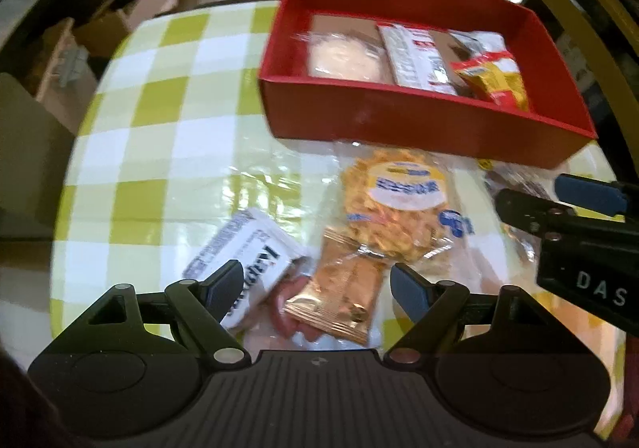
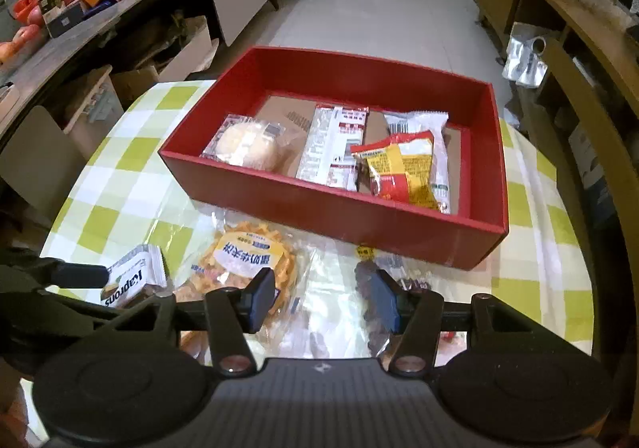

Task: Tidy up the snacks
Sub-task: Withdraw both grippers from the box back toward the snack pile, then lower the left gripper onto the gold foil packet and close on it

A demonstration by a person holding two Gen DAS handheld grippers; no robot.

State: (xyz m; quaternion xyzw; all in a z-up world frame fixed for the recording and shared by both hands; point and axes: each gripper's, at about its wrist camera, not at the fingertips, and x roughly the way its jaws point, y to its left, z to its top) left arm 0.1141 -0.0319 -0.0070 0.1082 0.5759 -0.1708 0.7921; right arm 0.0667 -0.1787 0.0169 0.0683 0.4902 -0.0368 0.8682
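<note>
Left wrist view: left gripper point(image 1: 315, 286) jaws spread wide, nothing gripped; a copper foil packet point(image 1: 339, 296) lies between the fingers, and the left finger overlaps a white wafer packet point(image 1: 247, 268), contact unclear. Round waffle biscuit bag point(image 1: 393, 204) lies just in front of the red box point(image 1: 399, 120) on the checked desk point(image 1: 159, 128). Right gripper point(image 1: 559, 200) enters from the right side.

Right wrist view: right gripper point(image 2: 323, 300) jaws partly apart, empty, above clear wrapping; a dark snack packet point(image 2: 369, 284) sits at its right finger, just in front of the red box. Inside the box: wrapped bun point(image 2: 247, 146) at left, white-and-red packet point(image 2: 333, 144) in the middle, yellow-red bag point(image 2: 399, 168) at right.
</note>
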